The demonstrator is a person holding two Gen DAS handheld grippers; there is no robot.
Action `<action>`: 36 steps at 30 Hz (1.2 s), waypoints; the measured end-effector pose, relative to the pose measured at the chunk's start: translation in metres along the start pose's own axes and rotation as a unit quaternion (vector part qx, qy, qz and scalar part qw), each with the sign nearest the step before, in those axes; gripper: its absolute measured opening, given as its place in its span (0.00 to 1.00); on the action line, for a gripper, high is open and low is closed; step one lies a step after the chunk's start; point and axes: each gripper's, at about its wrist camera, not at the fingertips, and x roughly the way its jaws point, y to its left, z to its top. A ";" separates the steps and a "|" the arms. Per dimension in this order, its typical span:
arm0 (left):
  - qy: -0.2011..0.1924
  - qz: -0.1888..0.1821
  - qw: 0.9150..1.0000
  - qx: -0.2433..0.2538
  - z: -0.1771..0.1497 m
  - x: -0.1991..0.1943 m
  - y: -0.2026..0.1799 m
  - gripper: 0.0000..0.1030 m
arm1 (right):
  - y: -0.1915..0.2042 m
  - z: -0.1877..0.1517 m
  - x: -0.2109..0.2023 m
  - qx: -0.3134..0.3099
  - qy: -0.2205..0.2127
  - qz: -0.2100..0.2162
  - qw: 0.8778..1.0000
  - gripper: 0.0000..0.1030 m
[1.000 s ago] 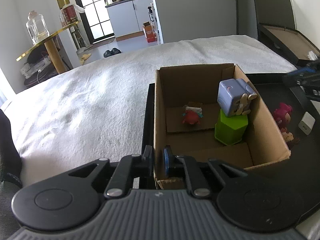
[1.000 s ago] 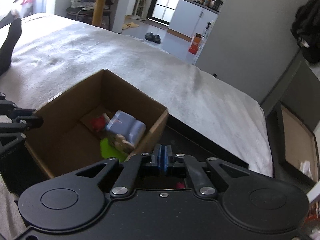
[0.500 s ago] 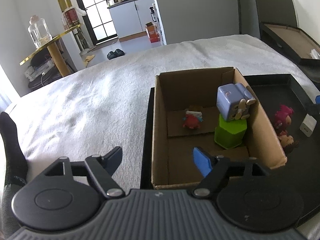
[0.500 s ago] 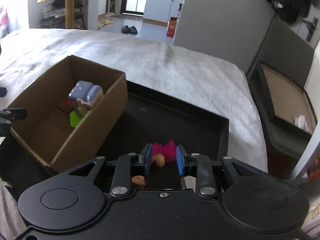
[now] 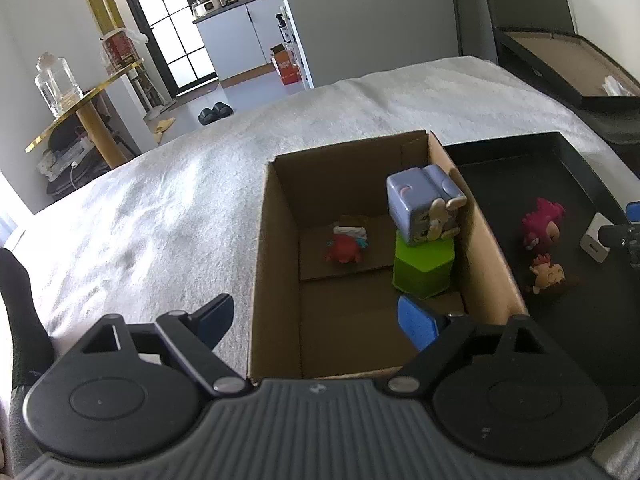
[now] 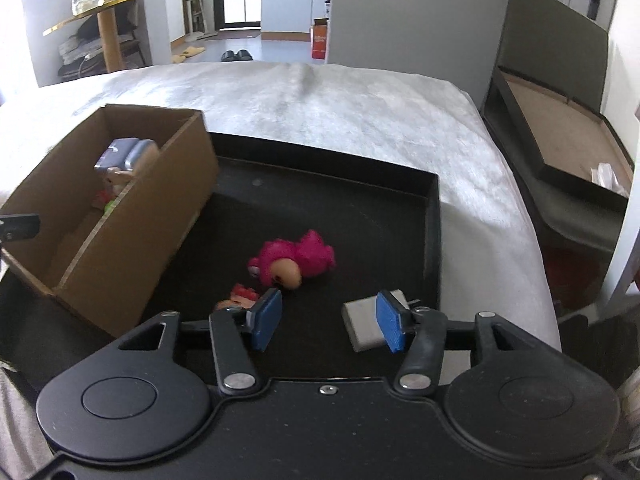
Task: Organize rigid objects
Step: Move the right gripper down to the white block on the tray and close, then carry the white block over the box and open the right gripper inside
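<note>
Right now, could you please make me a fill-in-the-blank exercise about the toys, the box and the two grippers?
1. The bluish cube toy rests on top of the ____ block.
2. The pink plush toy lies on the black ____, outside the cardboard box.
3. The right gripper is ____.
4. The left gripper holds ____.

Missing words: green; tray; open; nothing

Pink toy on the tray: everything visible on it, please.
The pink toy is a small figure, plush or soft plastic by its look, hot pink with a tan rounded face or snout and a tufted back. It lies on its side on the black tray, right of the cardboard box and apart from it. A smaller red-haired figure lies close beside it. The open right tongs sit just short of it, not touching.
</note>
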 end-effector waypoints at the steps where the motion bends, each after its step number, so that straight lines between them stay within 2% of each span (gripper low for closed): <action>1: 0.001 0.002 1.000 0.002 0.001 0.001 -0.002 0.86 | -0.003 -0.001 0.002 0.003 0.001 -0.001 1.000 0.51; 10: 0.015 0.013 1.000 0.013 0.004 0.009 -0.009 0.86 | -0.024 -0.007 0.032 0.001 0.019 -0.014 1.000 0.53; 15: 0.022 0.014 1.000 0.014 0.004 0.014 -0.011 0.86 | -0.023 -0.007 0.045 -0.021 0.024 -0.007 0.999 0.59; 19: 0.021 0.019 0.999 0.020 0.004 0.015 -0.014 0.87 | -0.020 -0.009 0.053 -0.037 0.032 -0.005 0.999 0.60; 21: 0.020 0.019 0.999 0.021 0.005 0.015 -0.015 0.87 | -0.022 -0.012 0.055 -0.032 0.034 -0.005 0.999 0.59; 22: 0.020 0.019 0.999 0.021 0.004 0.015 -0.015 0.87 | -0.022 -0.013 0.054 -0.032 0.029 -0.007 0.999 0.55; 23: 0.020 0.020 0.999 0.020 0.004 0.016 -0.015 0.87 | -0.021 -0.013 0.052 -0.036 0.025 -0.011 0.999 0.45; 26: 0.020 0.019 0.999 0.018 0.004 0.016 -0.014 0.87 | -0.022 -0.014 0.047 -0.030 0.025 0.004 0.999 0.44; 29: 0.020 0.018 1.000 0.014 0.003 0.016 -0.012 0.87 | -0.018 -0.014 0.038 -0.042 0.018 -0.006 0.999 0.44; 36: 0.013 0.014 1.000 0.000 0.000 0.013 -0.003 0.87 | -0.004 0.002 0.015 -0.049 -0.006 0.000 0.999 0.44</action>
